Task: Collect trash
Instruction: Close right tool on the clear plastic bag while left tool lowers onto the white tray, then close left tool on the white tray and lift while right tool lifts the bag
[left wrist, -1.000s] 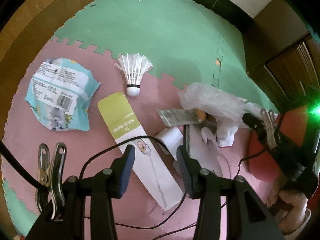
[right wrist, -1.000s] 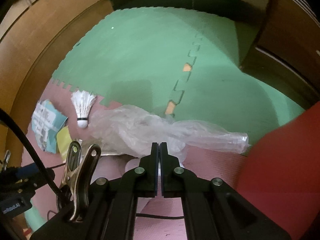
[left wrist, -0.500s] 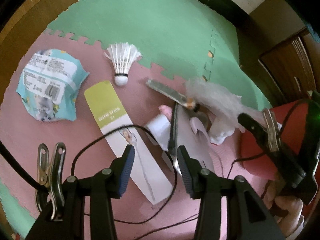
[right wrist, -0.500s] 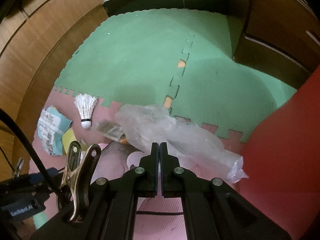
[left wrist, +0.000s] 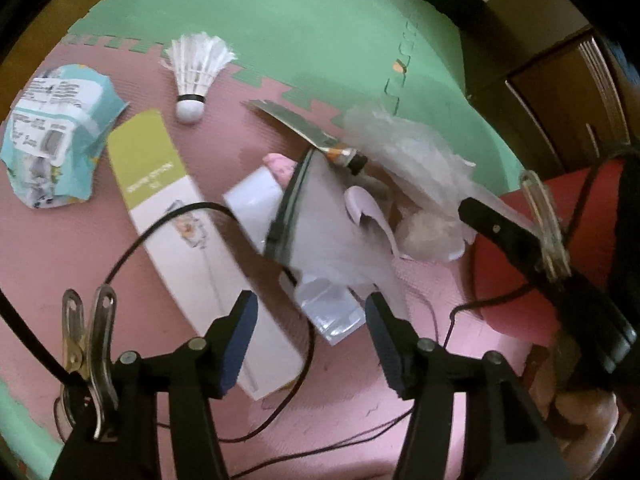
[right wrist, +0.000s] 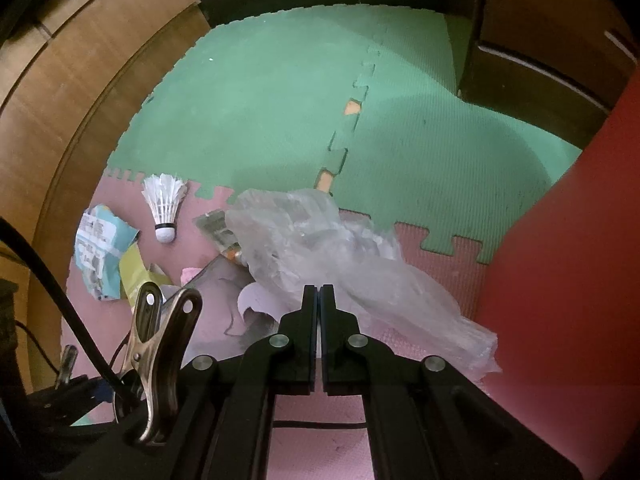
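My right gripper point(right wrist: 319, 294) is shut on a crumpled clear plastic bag point(right wrist: 340, 252), held above the pink mat beside a red bin point(right wrist: 568, 280). The bag point(left wrist: 408, 152) and the right gripper point(left wrist: 480, 212) also show in the left wrist view, next to the red bin point(left wrist: 516, 280). My left gripper point(left wrist: 308, 308) is open and empty above a clear sachet point(left wrist: 332, 312) and a long white and yellow box point(left wrist: 188, 220). A shuttlecock point(left wrist: 196, 72), a blue wrapper point(left wrist: 52, 136), a silver tube point(left wrist: 308, 132) and white paper scraps point(left wrist: 344, 232) lie on the mat.
The floor is pink foam mat point(left wrist: 80, 260) joined to green foam mat point(right wrist: 280, 100). Wooden furniture point(right wrist: 60, 100) runs along the left and a dark cabinet point(right wrist: 540, 40) stands at the back right. A thin black cable point(left wrist: 168, 216) crosses the box.
The right gripper has carried the plastic bag rightward toward the red bin. The left gripper has moved forward over the box and sachet, still open.
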Tool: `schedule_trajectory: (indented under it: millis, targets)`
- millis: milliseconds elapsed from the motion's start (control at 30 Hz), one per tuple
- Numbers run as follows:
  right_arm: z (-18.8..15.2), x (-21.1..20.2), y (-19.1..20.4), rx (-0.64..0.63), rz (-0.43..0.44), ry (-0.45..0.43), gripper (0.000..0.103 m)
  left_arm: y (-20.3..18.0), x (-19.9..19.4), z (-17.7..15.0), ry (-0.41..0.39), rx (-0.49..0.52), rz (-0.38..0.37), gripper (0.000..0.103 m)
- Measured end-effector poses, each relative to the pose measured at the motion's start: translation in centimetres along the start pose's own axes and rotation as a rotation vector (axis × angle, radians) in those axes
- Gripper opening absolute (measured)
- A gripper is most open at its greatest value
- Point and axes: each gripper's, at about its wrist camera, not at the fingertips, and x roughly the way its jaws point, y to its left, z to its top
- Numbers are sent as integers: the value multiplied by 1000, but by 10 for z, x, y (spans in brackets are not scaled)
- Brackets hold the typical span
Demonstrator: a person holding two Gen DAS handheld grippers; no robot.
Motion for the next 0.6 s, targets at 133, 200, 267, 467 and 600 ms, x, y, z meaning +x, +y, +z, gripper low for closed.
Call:
schedule_trajectory:
  millis: [133, 200, 267, 467, 600]
  targets:
    - [-4, 2, -6, 20, 11, 9, 2, -4, 15, 3, 6, -9, 33, 59]
    - [-5, 3, -9, 23, 15, 13, 2, -3, 21, 4, 9, -28, 34, 59]
    - [-7, 3, -10, 22, 16, 16, 2, -2, 25, 7, 9, -47, 36, 59]
    - [-8, 4, -13, 26, 20, 33, 2, 3, 31, 10, 27, -75, 23, 34]
    - [-6, 1, -11, 12, 26, 33, 2, 6, 22, 12, 13, -63, 18, 32]
